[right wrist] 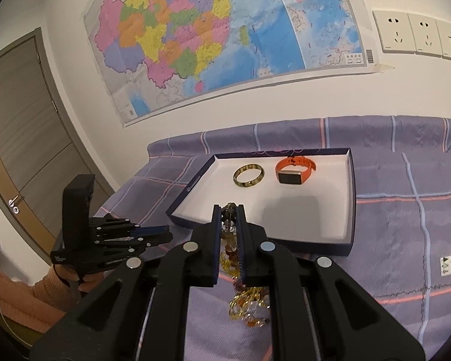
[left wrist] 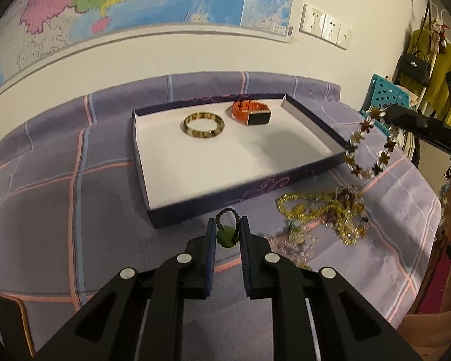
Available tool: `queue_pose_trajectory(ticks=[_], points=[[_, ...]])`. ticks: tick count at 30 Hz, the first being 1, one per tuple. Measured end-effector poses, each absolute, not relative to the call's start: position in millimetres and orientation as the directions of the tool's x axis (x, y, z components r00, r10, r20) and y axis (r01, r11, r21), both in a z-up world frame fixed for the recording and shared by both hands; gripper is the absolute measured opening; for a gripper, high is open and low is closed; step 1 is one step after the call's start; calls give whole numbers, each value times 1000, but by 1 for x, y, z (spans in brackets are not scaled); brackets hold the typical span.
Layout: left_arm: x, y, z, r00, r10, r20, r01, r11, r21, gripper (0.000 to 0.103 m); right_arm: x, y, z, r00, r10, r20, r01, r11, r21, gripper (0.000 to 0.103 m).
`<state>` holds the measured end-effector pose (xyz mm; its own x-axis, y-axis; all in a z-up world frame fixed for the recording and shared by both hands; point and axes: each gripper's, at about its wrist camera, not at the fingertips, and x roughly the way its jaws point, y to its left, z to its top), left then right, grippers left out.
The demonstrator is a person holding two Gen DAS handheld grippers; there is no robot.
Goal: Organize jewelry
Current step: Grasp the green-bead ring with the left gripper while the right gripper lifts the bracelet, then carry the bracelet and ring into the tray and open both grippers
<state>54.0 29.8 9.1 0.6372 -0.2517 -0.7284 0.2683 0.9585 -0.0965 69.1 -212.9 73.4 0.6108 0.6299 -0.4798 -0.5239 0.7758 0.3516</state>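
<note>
Left gripper (left wrist: 228, 225) clamped on small dark bead bracelet (left wrist: 227, 221) at the box (left wrist: 312, 120) near edge; right gripper (left wrist: 386, 114) pinched on limp, light flower-link chain (left wrist: 368, 147) off the box's right edge, best gripped mid-strand.

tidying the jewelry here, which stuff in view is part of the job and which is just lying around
Part of the job:
- box
- bangle and orange watch, already in the box
- bead bracelet, shut in the left gripper
- flower chain, hanging from the shut right gripper
- gold necklace pile on the cloth

Just lying about:
- wall map
- sockets
- door
- hanging clothes and bag
</note>
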Motion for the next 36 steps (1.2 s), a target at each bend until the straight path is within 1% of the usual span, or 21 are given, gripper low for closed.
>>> queue_pose_trajectory(ticks=[8, 15, 36], points=[[73, 25, 26, 665, -247, -705, 270, 959, -81, 13, 93, -211, 77, 625, 617, -477, -508, 786, 351, 10], [93, 24, 32, 667, -249, -703, 273, 959, -80, 13, 118, -208, 77, 633, 608, -479, -492, 794, 357, 10], [159, 27, 13, 617, -196, -762, 204, 975, -85, 13, 182, -187, 53, 616, 585, -527, -453, 811, 371, 10]])
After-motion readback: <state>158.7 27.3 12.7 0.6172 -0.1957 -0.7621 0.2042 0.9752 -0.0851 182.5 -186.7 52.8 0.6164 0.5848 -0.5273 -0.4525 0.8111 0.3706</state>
